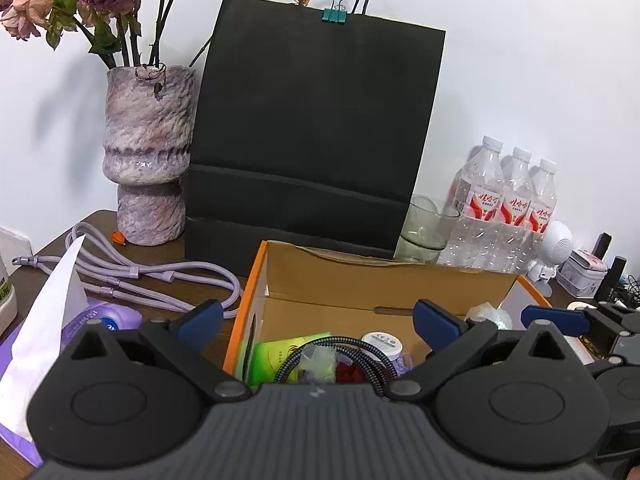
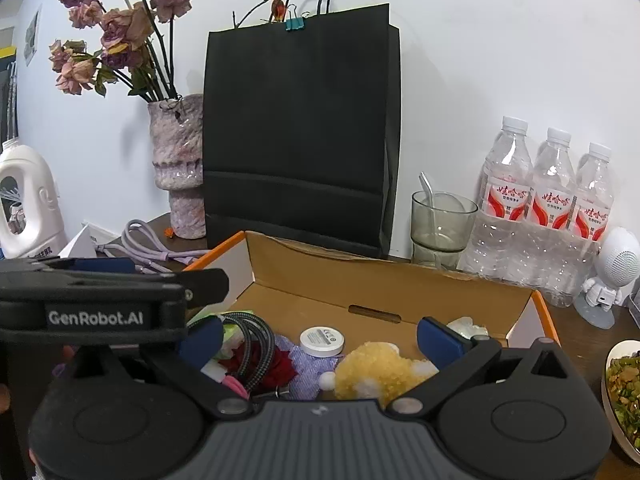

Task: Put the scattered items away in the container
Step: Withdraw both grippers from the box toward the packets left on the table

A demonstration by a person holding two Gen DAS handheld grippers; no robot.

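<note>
An orange-edged cardboard box [image 1: 360,276] [image 2: 360,280] stands in front of me. It holds a braided cable [image 1: 352,346] [image 2: 256,344], a white round puck [image 1: 382,344] [image 2: 322,341], a green packet [image 1: 276,356], a yellow fluffy toy [image 2: 376,372] and a lilac cloth [image 2: 308,364]. My left gripper [image 1: 318,324] is open and empty over the box's near left edge. My right gripper [image 2: 320,340] is open and empty above the box's contents. The left gripper's body [image 2: 100,304] shows at the left in the right wrist view.
A black paper bag [image 1: 312,132] stands behind the box, with a marbled vase [image 1: 148,156] at its left. A lilac strap [image 1: 152,276] and tissue pack [image 1: 60,332] lie left. A glass [image 2: 440,224], water bottles [image 2: 548,208], a white astronaut speaker [image 2: 612,268] and a dish of food [image 2: 624,396] are right.
</note>
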